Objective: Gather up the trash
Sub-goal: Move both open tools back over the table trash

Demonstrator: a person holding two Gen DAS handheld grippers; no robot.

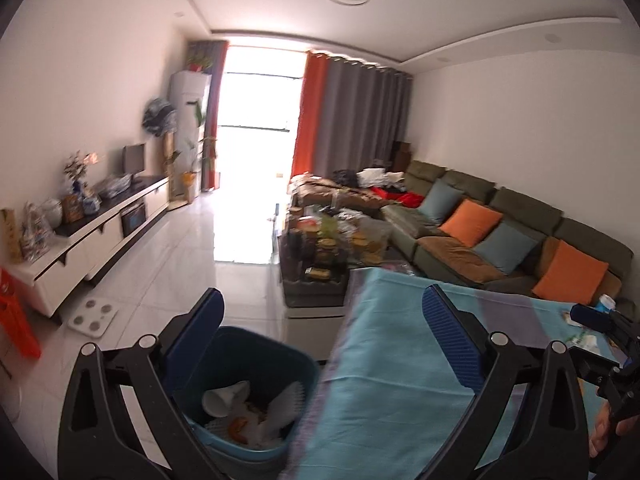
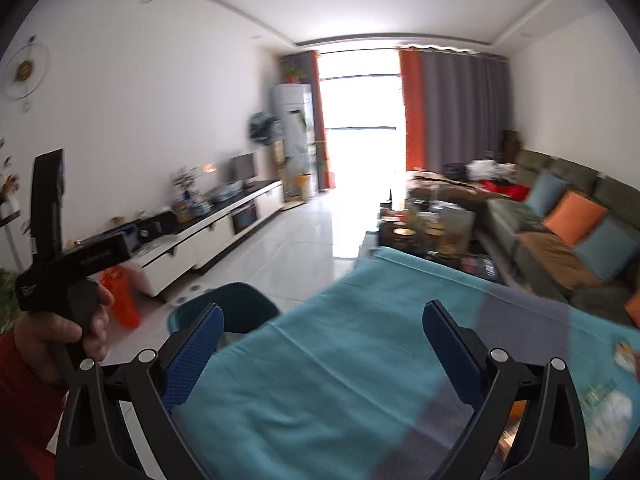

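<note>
A teal trash bin (image 1: 248, 392) stands on the floor beside the table's left edge and holds white crumpled paper and orange scraps (image 1: 240, 426). My left gripper (image 1: 324, 320) hangs open above the bin and the table edge, with nothing between its blue pads. My right gripper (image 2: 324, 328) is open and empty over the teal tablecloth (image 2: 340, 380); the bin's rim (image 2: 232, 304) shows behind its left finger. Printed wrappers (image 2: 608, 404) lie on the cloth at the far right. One finger (image 1: 592, 318) of the right gripper shows at the right edge of the left wrist view.
A hand (image 2: 60, 328) holds the left gripper at the left. A cluttered dark coffee table (image 1: 320, 256) and a green sofa (image 1: 500, 240) lie beyond the table. A white TV cabinet (image 1: 100, 232), a bathroom scale (image 1: 94, 314) and an orange stool (image 1: 16, 324) line the left side.
</note>
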